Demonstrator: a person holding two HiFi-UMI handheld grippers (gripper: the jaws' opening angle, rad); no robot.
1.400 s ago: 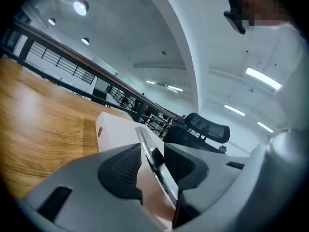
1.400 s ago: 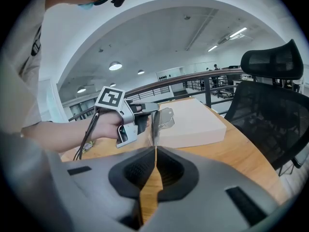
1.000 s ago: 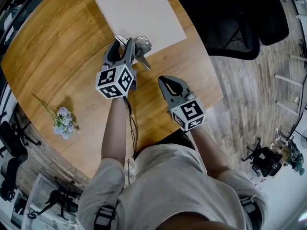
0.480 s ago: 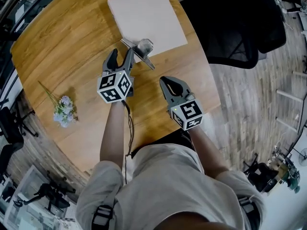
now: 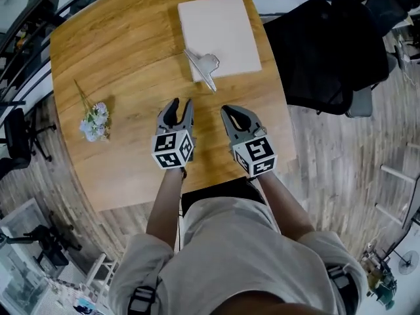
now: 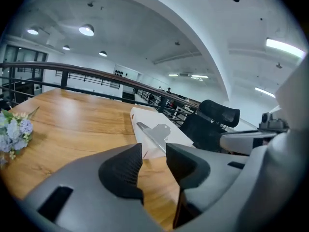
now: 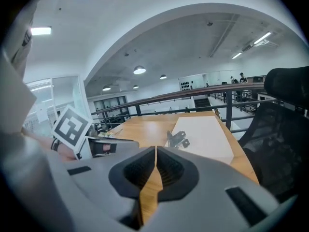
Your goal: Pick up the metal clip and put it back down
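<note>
Right gripper view shows my right gripper (image 7: 155,151) pressed together; left gripper view, my left gripper (image 6: 154,153) spread, just narrowing, empty, short of the metal clip (image 6: 157,132).

You have one shiny metal clip (image 5: 203,68), one flat white rectangular pad (image 5: 220,28) and one pale blue flower sprig (image 5: 95,119). There is one wooden table (image 5: 131,51).

Warm wood, white and silver

A honey-brown grain is shown on the table (image 5: 131,51). The flat slab (image 5: 220,28) at upper centre is plain white, and the metal clip (image 5: 205,65) silvery grey. The flowers (image 5: 95,120) at the left are coloured pale blue and lilac, the chair (image 5: 328,44) at upper right black, the planked floor (image 5: 328,149) grey-brown and the shirt (image 5: 230,254) beige.
</note>
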